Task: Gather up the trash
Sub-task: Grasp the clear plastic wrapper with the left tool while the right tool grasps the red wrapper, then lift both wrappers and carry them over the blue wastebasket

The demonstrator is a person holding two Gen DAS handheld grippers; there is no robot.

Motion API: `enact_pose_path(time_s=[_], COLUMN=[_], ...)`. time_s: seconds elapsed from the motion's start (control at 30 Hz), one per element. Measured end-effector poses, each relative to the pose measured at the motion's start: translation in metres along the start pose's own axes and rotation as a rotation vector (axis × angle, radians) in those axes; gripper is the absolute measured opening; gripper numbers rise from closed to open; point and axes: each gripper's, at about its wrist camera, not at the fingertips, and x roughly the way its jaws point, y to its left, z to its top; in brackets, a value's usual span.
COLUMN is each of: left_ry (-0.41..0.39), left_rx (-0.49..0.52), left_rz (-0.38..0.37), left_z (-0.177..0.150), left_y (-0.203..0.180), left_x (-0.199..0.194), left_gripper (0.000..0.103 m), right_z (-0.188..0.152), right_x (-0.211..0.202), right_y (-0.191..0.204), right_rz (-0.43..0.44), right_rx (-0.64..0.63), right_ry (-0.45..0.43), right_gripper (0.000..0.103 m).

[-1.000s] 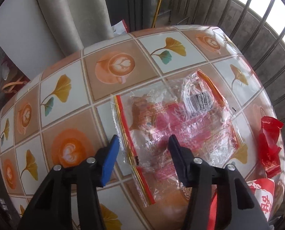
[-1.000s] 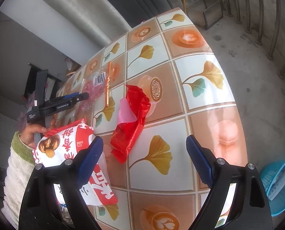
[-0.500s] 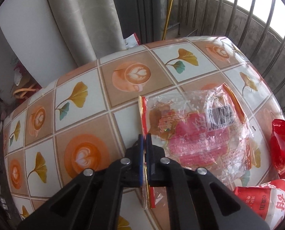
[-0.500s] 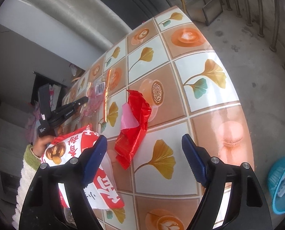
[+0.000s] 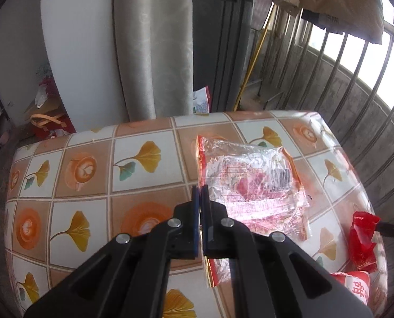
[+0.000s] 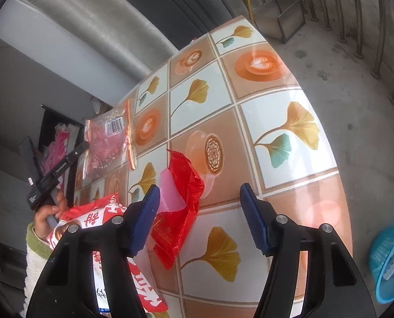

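Beside red wrapper (image 6: 179, 198), snack bag (image 6: 104, 228), blue basket (image 6: 390, 259)

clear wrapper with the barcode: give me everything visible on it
The clear wrapper is a crinkled, see-through plastic bag, apparently empty, with red-orange sealed edges, pink-red print and a black barcode on a white patch. It looks raised off the patterned tablecloth, most clearly in the right wrist view. The left gripper is shut on its near left edge. Nothing else touches it.
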Motion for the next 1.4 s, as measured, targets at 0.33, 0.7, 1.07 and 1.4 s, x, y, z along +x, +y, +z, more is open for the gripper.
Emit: enact_pose_path(time_s=[0.33, 0.7, 1.07, 1.4], left_ry=[-0.143, -0.27, -0.426, -0.471], left_rx=[-0.079, -0.096, -0.042, -0.015], left_rz=[-0.004, -0.016, -0.098, -0.228], left_z=[0.007, 0.015, 0.0, -0.051], left_y=[0.009, 0.004, -0.034, -0.098], left_x=[-0.045, -0.116, -0.236, -0.297], left_gripper=[0.001, 0.001, 0.001, 0.001], right_z=[-0.002, -0.016, -0.053, -0.102], right_x=[0.002, -0.063, -0.152, -0.203], right_y=[0.01, 0.027, 0.032, 0.004], right_rz=[-0.013, 0.038, 0.113, 0.154], right_rx=[-0.078, -0.121, -0.149, -0.103], right_ry=[-0.038, -0.143, -0.276, -0.337], right_gripper=[0.007, 0.002, 0.002, 0.002])
